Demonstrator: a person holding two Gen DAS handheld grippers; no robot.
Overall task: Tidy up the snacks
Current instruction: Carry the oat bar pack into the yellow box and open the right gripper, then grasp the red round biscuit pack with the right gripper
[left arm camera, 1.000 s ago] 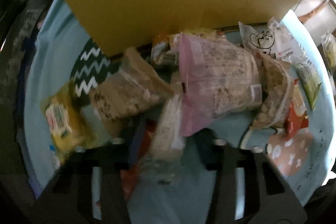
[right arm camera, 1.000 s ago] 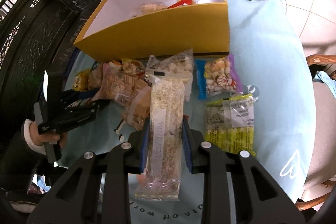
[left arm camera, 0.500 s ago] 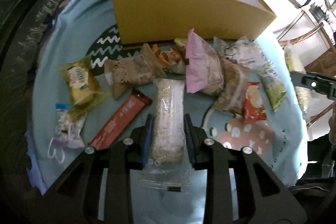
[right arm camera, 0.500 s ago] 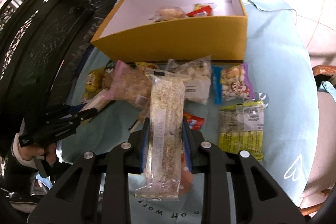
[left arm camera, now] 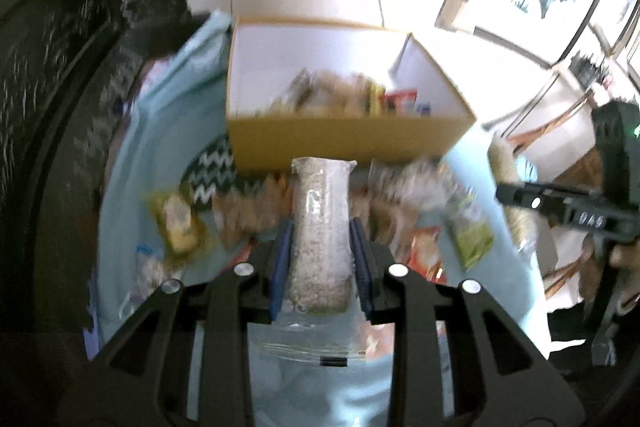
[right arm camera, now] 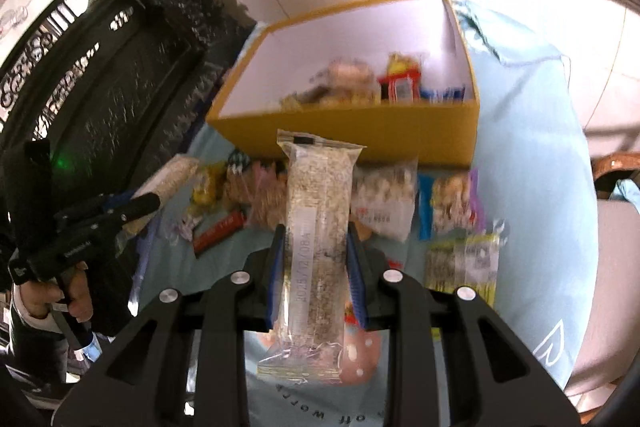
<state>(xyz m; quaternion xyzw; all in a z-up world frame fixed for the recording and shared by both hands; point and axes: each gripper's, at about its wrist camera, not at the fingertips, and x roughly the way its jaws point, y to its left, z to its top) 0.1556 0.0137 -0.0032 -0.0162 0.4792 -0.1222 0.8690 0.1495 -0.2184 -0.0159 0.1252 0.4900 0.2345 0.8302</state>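
Note:
My left gripper (left arm camera: 320, 227) is shut on a long clear pack of oat bar (left arm camera: 320, 227), held above the table and pointing at the yellow box (left arm camera: 344, 141). My right gripper (right arm camera: 316, 231) is shut on a second clear oat bar pack (right arm camera: 316, 223), also lifted, in front of the same yellow box (right arm camera: 360, 131). The box has white inner walls and holds several snack packs (right arm camera: 360, 87) along its near side. Each gripper shows in the other's view: the right gripper (left arm camera: 568, 207) at the right edge, the left gripper (right arm camera: 132, 205) at the left, held by a hand (right arm camera: 60, 299).
Loose snack packs lie on the light blue tablecloth (right arm camera: 532, 155) in front of the box: a yellow pack (left arm camera: 180, 223), a green pack (left arm camera: 468, 231), a red bar (right arm camera: 218, 231), a blue and purple bag (right arm camera: 452, 203), a yellow-green pack (right arm camera: 464, 259). Dark carved furniture (right arm camera: 100, 87) stands left; a wooden chair (right arm camera: 616, 167) right.
My left gripper closed on the oat bar in the snack pile and has risen with it, so the box's inside now shows. My right gripper has lifted a little with its bar.

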